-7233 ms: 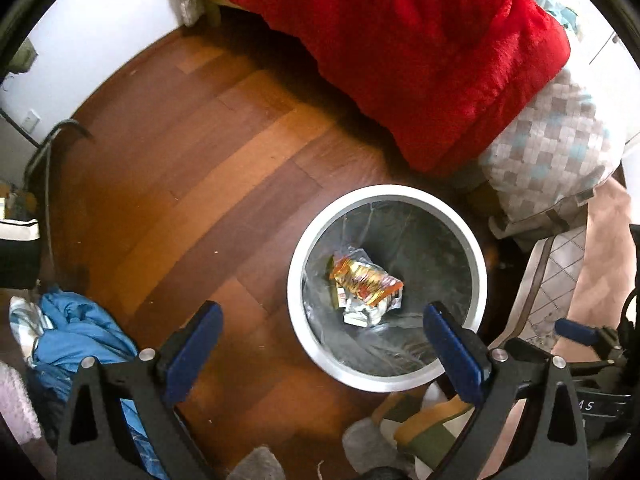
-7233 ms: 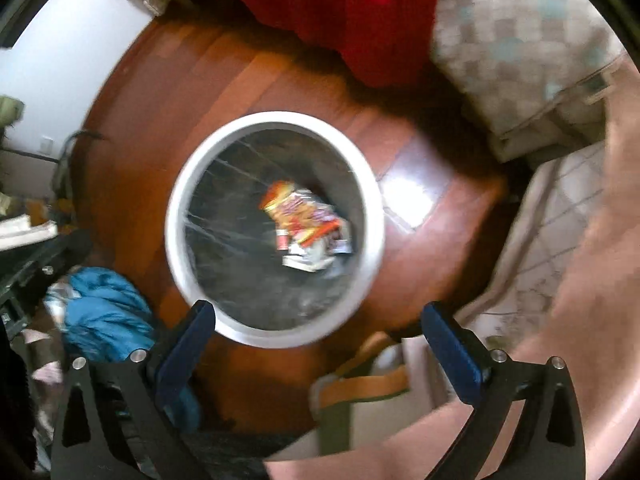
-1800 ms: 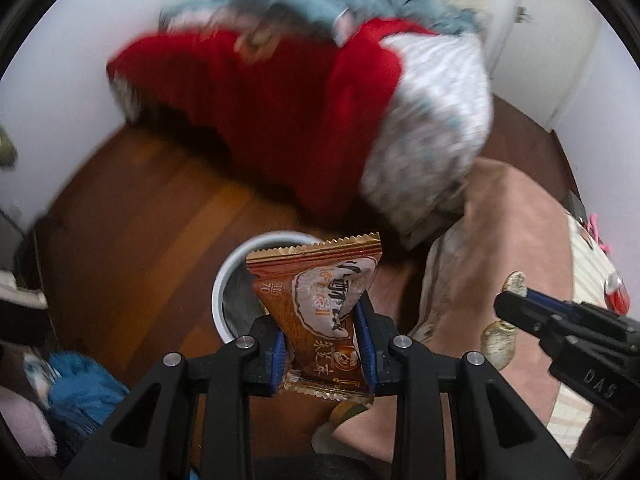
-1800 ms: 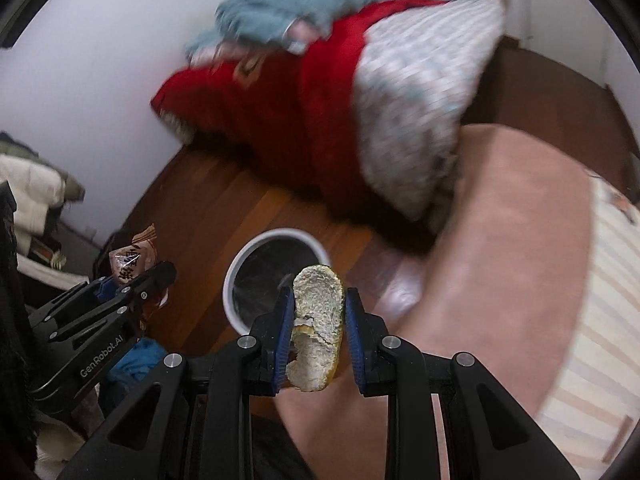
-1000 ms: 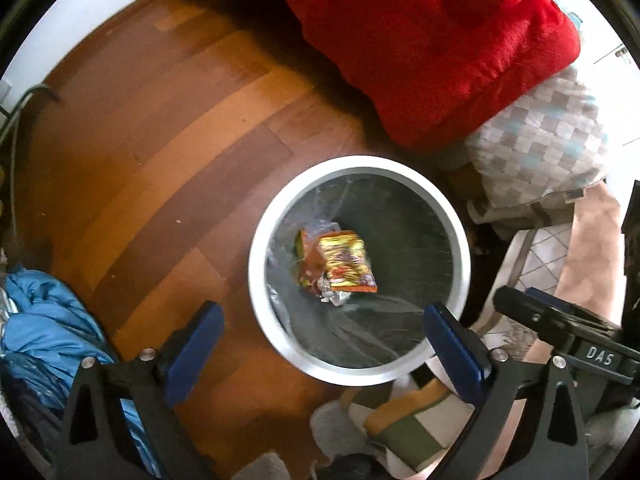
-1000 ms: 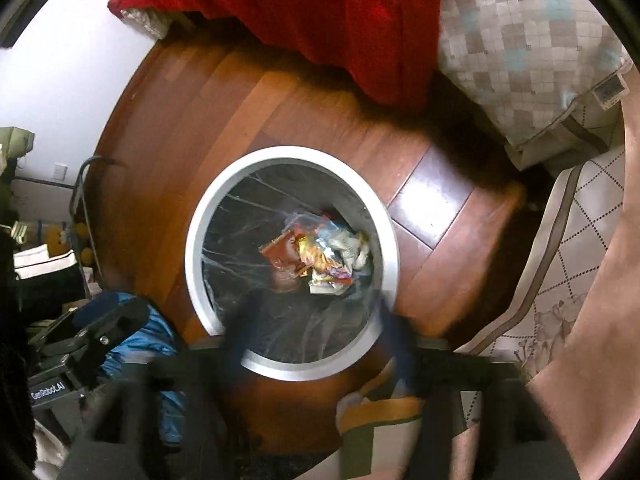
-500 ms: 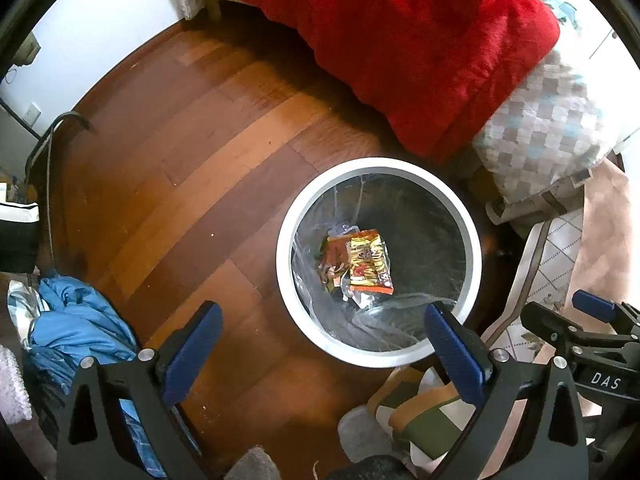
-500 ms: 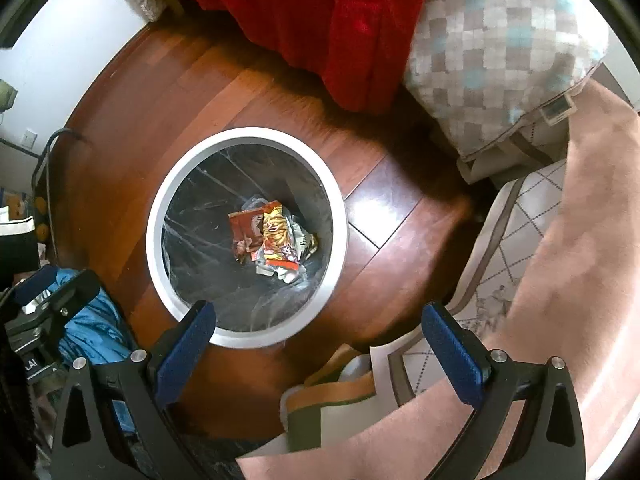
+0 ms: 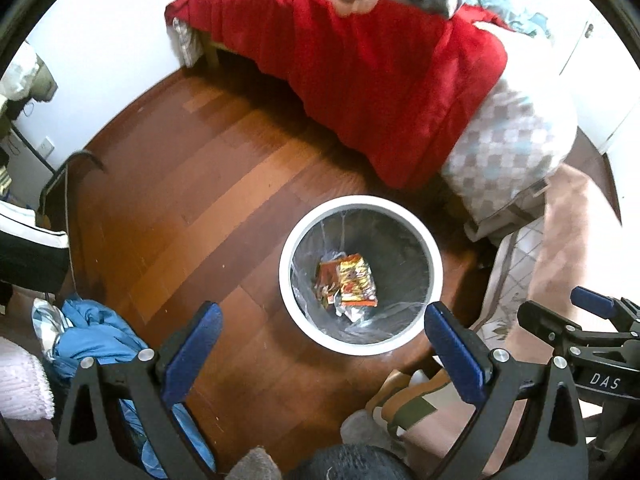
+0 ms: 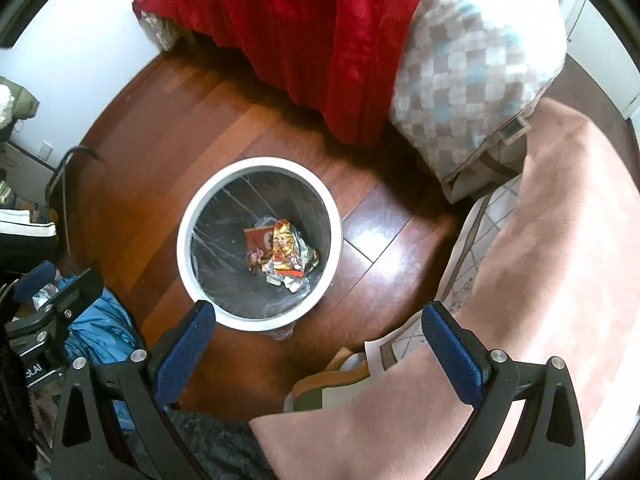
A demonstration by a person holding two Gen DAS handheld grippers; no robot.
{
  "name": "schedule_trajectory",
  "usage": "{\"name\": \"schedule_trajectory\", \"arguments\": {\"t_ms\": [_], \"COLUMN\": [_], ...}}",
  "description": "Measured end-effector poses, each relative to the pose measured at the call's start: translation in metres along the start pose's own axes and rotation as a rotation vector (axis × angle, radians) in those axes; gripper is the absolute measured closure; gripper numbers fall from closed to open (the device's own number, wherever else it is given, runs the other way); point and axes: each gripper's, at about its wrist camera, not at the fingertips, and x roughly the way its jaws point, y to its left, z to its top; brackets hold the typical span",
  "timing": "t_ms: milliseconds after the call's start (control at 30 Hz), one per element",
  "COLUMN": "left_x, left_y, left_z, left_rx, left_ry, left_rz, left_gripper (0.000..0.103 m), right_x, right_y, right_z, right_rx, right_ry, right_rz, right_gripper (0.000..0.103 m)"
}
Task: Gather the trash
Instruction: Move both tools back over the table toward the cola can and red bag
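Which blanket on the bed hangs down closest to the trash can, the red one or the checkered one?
The red blanket. Its lowest corner droops just above the white trash can rim, while the checkered blanket sits off to the right.

One white trash can (image 9: 362,272) stands on the floor. Inside it lie two plainly countable snack wrappers (image 9: 348,280), with crumpled scraps beneath them too tangled to count. Two claws show: the left claw (image 9: 320,344) and the right claw (image 10: 316,344). One red blanket (image 9: 360,64), one checkered quilt (image 10: 472,60), one blue garment (image 9: 92,340).
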Motion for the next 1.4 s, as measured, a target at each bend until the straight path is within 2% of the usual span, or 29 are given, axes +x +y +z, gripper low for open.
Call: {"name": "schedule_trajectory", "arguments": {"t_ms": [333, 500, 667, 767, 900, 1100, 1233, 1400], "left_x": [-0.09, -0.128, -0.137, -0.132, -0.107, -0.062, -0.042, -0.018], "left_y": [-0.015, -0.033, -0.068, -0.104, -0.181, -0.326, -0.416, -0.506], "left_z": [-0.017, -0.028, -0.041, -0.055, -0.076, -0.114, -0.14, -0.162], "left_rx": [0.037, 0.061, 0.077, 0.113, 0.219, 0.422, 0.558, 0.752], "left_ry": [-0.133, -0.197, -0.196, -0.179, -0.12, -0.043, -0.024, -0.043], "left_rz": [-0.009, -0.002, 0.025, -0.004, -0.049, -0.106, -0.137, -0.14], "left_gripper": [0.0, 0.0, 0.0, 0.0, 0.0, 0.0, 0.0, 0.0], "right_x": [-0.103, -0.154, -0.189, -0.206, -0.22, -0.23, -0.228, -0.208], "right_y": [-0.003, -0.01, -0.035, -0.069, -0.141, -0.288, -0.408, -0.524], "right_z": [-0.029, -0.053, -0.083, -0.105, -0.142, -0.21, -0.26, -0.288], "right_rx": [0.02, 0.045, 0.115, 0.183, 0.306, 0.521, 0.681, 0.756], "right_ry": [-0.158, -0.23, -0.277, -0.292, -0.295, -0.259, -0.199, -0.141], "right_rz": [0.065, 0.145, 0.221, 0.231, 0.19, -0.015, -0.162, -0.243], "right_gripper": [0.0, 0.0, 0.0, 0.0, 0.0, 0.0, 0.0, 0.0]}}
